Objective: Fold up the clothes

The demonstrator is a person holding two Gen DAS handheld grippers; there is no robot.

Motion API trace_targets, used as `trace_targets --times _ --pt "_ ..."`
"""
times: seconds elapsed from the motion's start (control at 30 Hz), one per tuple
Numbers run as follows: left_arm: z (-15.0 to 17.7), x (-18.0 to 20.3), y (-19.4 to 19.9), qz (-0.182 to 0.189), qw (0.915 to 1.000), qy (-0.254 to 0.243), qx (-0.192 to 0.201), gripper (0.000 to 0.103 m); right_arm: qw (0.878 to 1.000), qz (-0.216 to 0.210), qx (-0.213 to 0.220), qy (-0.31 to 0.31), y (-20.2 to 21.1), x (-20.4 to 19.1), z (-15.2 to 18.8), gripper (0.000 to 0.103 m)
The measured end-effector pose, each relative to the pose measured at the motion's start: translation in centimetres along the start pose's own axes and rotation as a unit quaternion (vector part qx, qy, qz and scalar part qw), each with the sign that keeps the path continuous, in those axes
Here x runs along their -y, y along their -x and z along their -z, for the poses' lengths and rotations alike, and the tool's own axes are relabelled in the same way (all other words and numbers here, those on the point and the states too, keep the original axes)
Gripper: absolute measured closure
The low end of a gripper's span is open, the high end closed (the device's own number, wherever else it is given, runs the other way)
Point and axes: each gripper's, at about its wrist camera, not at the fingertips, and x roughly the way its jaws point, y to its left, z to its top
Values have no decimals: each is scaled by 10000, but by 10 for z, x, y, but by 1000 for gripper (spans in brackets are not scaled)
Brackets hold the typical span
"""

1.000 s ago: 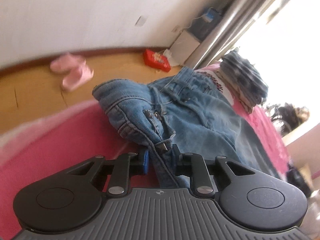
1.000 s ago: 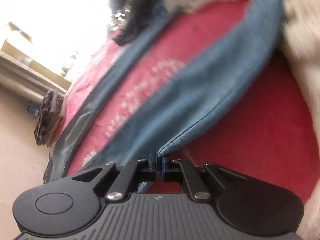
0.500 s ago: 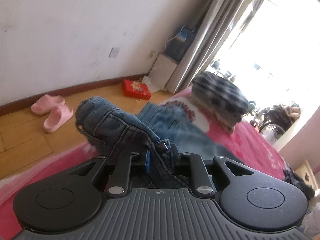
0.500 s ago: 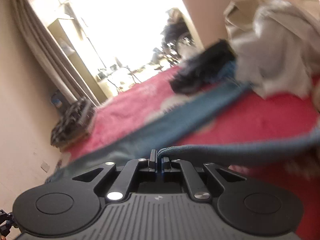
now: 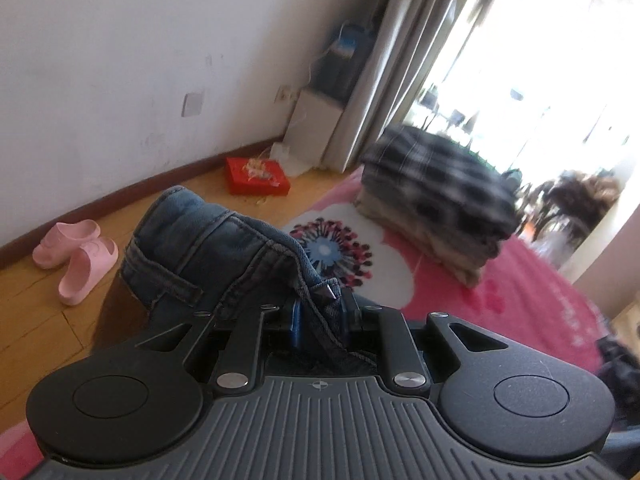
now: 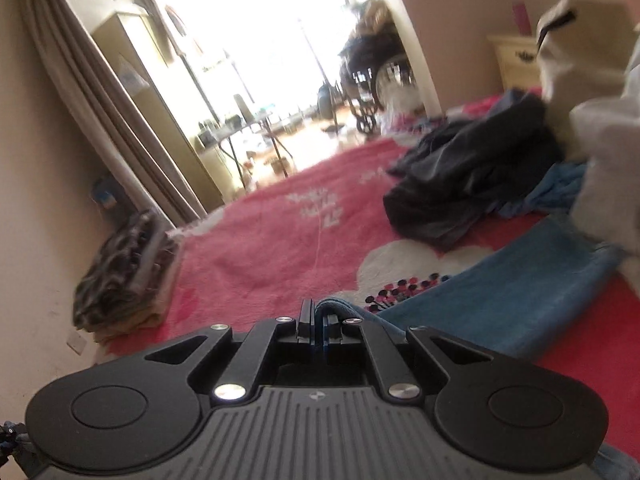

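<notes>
In the left wrist view, the left gripper [image 5: 320, 312] has its jaws clamped on the waistband edge of a pair of blue jeans [image 5: 208, 248], with denim bunched between the blue pads and the waistband rising in a hump ahead and to the left of the fingers. Beyond it lies a pink blanket [image 5: 540, 292] with a white flower pattern, and on it a folded pile of checked clothes [image 5: 436, 196]. On the wooden floor [image 5: 36, 320] near the wall sit a pair of pink slippers [image 5: 76, 256] and a red box [image 5: 256, 176], close to a grey curtain [image 5: 404, 52]. In the right wrist view, the right gripper [image 6: 319, 324] has its jaws pressed nearly together on a thin fold of the jeans [image 6: 512, 296], whose blue cloth runs off to the right across the blanket [image 6: 280, 240]. Further back lie a dark garment [image 6: 468, 184] and, at the right edge, a white one [image 6: 604, 160]; the checked pile [image 6: 128, 272] is at the left by the wall.
</notes>
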Motion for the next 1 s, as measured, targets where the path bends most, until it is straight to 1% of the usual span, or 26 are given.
trace_targets --times 0.03,0.07,0.13,0.17,0.2,0.27,0.3,0.37,0.43,0.5,0.53,0.57,0.6,0.63,0.67,0.7,0.73,0.77,0.83,0.87,0.93,1.0 --pt "-2 3 -10 -44 9999 -85 -72 87 10000 36 -84 -12 -15 0 -1 99" --pt "-3 2 -19 -28 9999 -46 -158 87 9998 73 -169 -25 -30 1 -2 99" --pt "-6 -9 -33 200 9982 435 -374 86 9992 130 -370 -110 -59 4 -3 99" --pt "-8 -15 -40 314 9961 675 -481 86 9982 132 -528 -260 -73 9 -4 99" --pt "-9 -21 -46 427 9932 914 -589 85 9964 135 -728 -421 -87 14 -5 99" --pt "-12 -32 -60 654 9849 1390 -802 79 9893 129 -1212 -806 -114 28 -8 99" --pt "-14 -38 -67 766 9795 1627 -907 76 9836 81 -1431 -1090 -124 38 -9 98" --pt "-17 -49 -81 988 9664 2096 -1116 57 9670 -63 -1864 -1734 -141 58 -12 96" --pt "-20 -61 -95 1208 9500 2558 -1321 52 9442 -219 -2269 -2378 -156 78 -15 94" --pt "-23 -72 -108 1423 9305 3012 -1522 52 9181 -397 -2605 -2960 -165 94 -17 90" --pt "-25 -78 -115 1529 9196 3235 -1620 52 9067 -464 -2728 -3183 -167 99 -18 86" --pt "-26 -82 -118 1620 9107 3416 -1665 52 8974 -535 -2825 -3348 -168 102 -20 77" --pt "-26 -84 -113 1687 9058 3532 -1624 52 8912 -609 -2892 -3441 -168 103 -22 71" --pt "-26 -86 -109 1753 9006 3648 -1582 52 8876 -675 -2939 -3483 -167 102 -26 58" --pt "-27 -88 -104 1820 8953 3762 -1540 51 8887 -711 -2947 -3439 -163 98 -30 51" --pt "-28 -89 -100 1915 8909 3842 -1487 51 8928 -724 -2937 -3339 -160 94 -34 49" --pt "-32 -87 -95 2036 8897 3831 -1424 49 8980 -739 -2923 -3205 -156 88 -39 44" --pt "-37 -83 -92 2116 8914 3764 -1377 47 9024 -764 -2910 -3083 -152 83 -44 40" --pt "-46 -76 -85 2255 8953 3624 -1278 47 9135 -772 -2741 -2907 -142 75 -50 40" --pt "-49 -73 -80 2267 8993 3528 -1242 47 9200 -787 -2606 -2820 -136 72 -53 40" --pt "-49 -68 -69 2254 9093 3275 -1230 47 9316 -986 -2251 -2678 -118 65 -58 40" --pt "-45 -65 -51 2295 9218 2881 -1209 47 9318 -1408 -2084 -2617 -97 58 -54 40"
